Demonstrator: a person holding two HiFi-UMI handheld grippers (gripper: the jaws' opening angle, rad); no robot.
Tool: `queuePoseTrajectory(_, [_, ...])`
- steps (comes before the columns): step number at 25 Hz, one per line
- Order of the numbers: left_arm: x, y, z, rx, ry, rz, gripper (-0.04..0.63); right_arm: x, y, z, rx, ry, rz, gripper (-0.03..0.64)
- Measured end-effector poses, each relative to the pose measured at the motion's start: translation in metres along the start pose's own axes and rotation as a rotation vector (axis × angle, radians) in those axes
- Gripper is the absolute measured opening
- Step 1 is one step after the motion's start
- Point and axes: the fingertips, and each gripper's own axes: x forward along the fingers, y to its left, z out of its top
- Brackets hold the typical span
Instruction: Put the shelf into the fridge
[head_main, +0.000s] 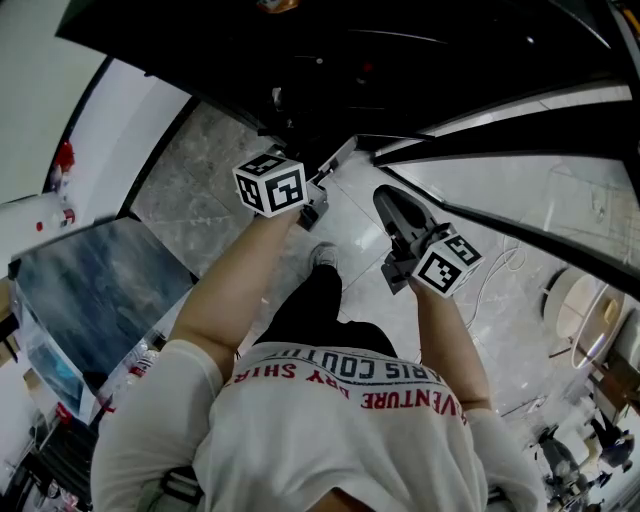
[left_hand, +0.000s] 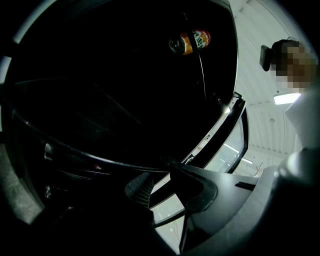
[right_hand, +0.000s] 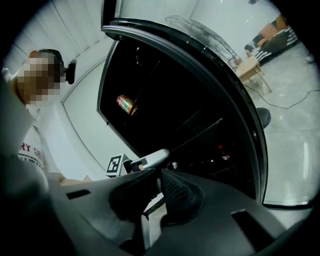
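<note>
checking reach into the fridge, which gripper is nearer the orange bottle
Probably left. The left gripper is at the fridge's mouth, roughly in line with the orange bottle; the right gripper is farther back and off to the side.

Pale marble floor (right_hand: 295, 145), white wall (right_hand: 220, 20), wooden chairs (right_hand: 248, 67), ceiling strip light (left_hand: 287, 98)

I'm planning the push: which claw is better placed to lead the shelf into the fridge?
Probably left: left claw grips the shelf nearer the dark fridge; right claw holds it farther back.
</note>
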Motion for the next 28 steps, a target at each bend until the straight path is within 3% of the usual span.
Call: queuePoseTrajectory(28, [0.035,0.034,0.041,-0.005,-0.026,0.017,0.118,0.011,-0.016,0.008,0.027,0.002,-0.032,0.038])
